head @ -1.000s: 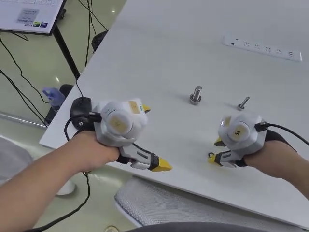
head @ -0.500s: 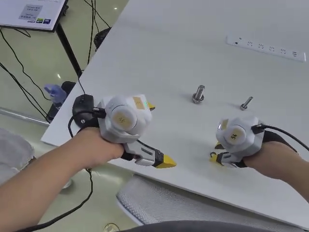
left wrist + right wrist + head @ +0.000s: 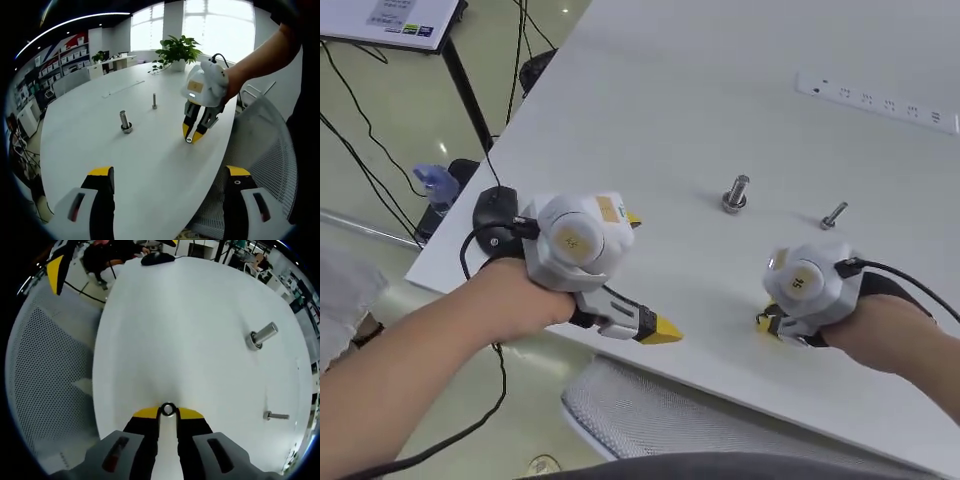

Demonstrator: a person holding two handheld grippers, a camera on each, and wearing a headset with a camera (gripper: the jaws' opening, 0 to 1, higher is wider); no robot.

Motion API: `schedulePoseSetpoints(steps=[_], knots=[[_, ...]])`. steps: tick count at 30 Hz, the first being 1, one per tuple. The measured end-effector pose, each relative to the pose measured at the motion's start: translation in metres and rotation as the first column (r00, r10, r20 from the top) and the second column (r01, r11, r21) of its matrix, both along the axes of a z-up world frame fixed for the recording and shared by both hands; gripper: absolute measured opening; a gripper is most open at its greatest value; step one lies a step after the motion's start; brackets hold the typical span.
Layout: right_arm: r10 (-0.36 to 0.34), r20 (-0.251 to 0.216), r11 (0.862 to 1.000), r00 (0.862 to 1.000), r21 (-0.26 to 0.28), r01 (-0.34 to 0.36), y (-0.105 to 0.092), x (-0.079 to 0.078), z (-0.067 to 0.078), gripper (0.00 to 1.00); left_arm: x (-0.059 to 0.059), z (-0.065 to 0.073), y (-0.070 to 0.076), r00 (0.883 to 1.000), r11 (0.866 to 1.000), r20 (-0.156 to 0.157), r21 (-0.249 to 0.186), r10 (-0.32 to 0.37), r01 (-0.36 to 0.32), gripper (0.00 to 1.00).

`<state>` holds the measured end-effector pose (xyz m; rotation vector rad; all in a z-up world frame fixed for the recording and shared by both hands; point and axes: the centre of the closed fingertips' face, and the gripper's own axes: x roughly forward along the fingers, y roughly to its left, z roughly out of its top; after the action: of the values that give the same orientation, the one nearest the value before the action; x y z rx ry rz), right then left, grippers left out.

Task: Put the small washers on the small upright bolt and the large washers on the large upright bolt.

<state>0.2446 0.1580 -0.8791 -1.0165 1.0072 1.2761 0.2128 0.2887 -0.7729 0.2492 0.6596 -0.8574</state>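
Observation:
The large bolt (image 3: 736, 193) stands upright mid-table with a washer round its base; it also shows as the large bolt (image 3: 125, 121) and large bolt (image 3: 261, 335). To its right stands the thin small bolt (image 3: 834, 213), small bolt (image 3: 154, 100), small bolt (image 3: 275, 415). My right gripper (image 3: 765, 322) hovers near the table's front edge, shut on a small metal washer (image 3: 168, 409), washer (image 3: 189, 140). The right gripper (image 3: 168, 413) holds it at its yellow tips. My left gripper (image 3: 646, 273) is at the front left, open wide and holding nothing, left gripper (image 3: 167, 175).
A white power strip (image 3: 880, 100) lies at the table's far side. A black mouse (image 3: 498, 208) with its cable sits at the left corner. A grey mesh chair (image 3: 650, 410) stands under the front edge. A potted plant (image 3: 177, 50) is at the table's far end.
The head camera has shifted a little. My right gripper has drifted slightly left and nearer the front edge, still shut on the washer. The left gripper stays open.

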Motion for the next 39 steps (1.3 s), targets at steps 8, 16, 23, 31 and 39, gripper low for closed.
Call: schedulePoseSetpoints(steps=[8,16,23,31,39], knots=[[-0.069,-0.033,0.998,0.997,-0.008,0.069,0.000,0.002,0.000,0.12,0.002,0.002,0.001,1.000,1.000,0.003,-0.008,0.004,-0.004,0.89],[-0.086,-0.054,0.996,0.995,0.020,0.088,-0.002,0.000,0.002,0.12,0.001,0.003,-0.002,1.000,1.000,0.007,-0.006,-0.003,0.003,0.88],[-0.128,-0.059,0.991,0.990,0.030,0.130,-0.012,0.006,0.011,0.12,0.001,0.002,-0.005,1.000,1.000,0.003,-0.003,-0.005,0.005,0.88],[-0.201,-0.048,0.979,0.978,0.027,0.203,-0.048,0.026,0.020,0.12,0.004,0.002,-0.007,1.000,1.000,0.005,-0.005,-0.002,0.002,0.89],[-0.280,-0.024,0.959,0.960,0.031,0.281,-0.080,0.051,0.035,0.12,0.007,0.004,-0.012,1.000,1.000,0.002,-0.002,-0.004,0.004,0.89]])
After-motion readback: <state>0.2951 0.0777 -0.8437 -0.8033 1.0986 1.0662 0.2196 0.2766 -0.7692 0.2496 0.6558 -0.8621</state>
